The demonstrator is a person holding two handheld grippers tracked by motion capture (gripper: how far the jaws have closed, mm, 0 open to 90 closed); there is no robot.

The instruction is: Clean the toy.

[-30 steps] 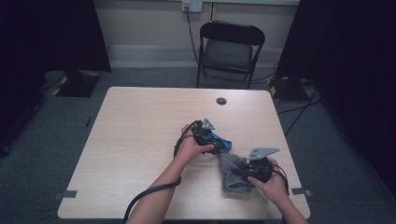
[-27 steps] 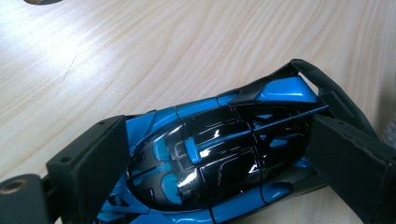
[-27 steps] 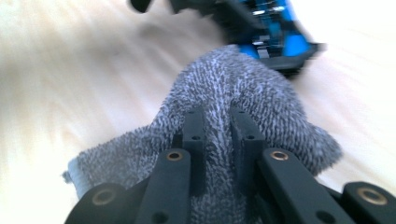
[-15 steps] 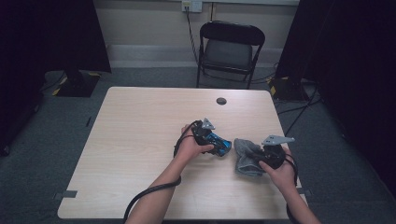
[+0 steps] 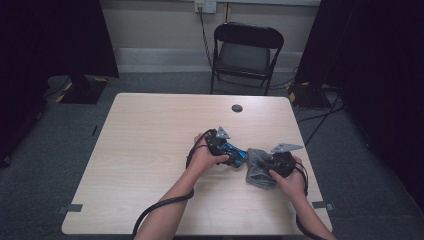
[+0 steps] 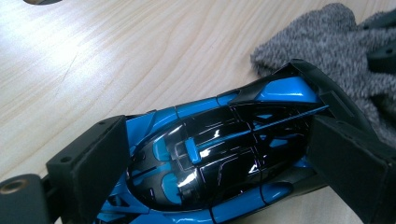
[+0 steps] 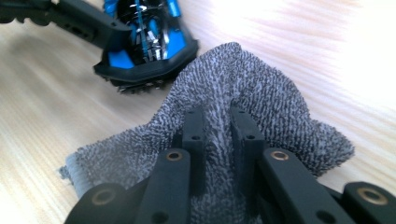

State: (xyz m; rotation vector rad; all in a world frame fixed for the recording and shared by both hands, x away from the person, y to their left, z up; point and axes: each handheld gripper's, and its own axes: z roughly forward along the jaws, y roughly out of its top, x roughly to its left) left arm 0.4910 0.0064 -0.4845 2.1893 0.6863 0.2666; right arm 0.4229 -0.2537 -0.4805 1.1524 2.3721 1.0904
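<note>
Presently your right gripper (image 5: 274, 161) sits near the table's (image 5: 150, 150) front right part, its jaws pinched tight on a raised fold of the grey cloth (image 7: 261, 98), which lies bunched on the wood beneath it. Just beside it, toward the table's middle, your left gripper (image 5: 235, 154) is clamped on the blue and black toy car (image 6: 219, 154), one pad on each flank. The car's tail touches the cloth edge in the right gripper view, so the cloth crowds that end. The car's long axis runs roughly left to right across the table in the high view, the end nearest the cloth pointing at your right hand (image 5: 290, 177). Both forearms come in from the near edge, converging; your left hand (image 5: 204, 156) wraps its gripper from behind, cable (image 5: 160, 207) trailing back. Farther off, a small dark disc (image 5: 237, 108) sits in the tabletop near the far edge, and a black folding chair (image 5: 246, 52) stands beyond the table.
</note>
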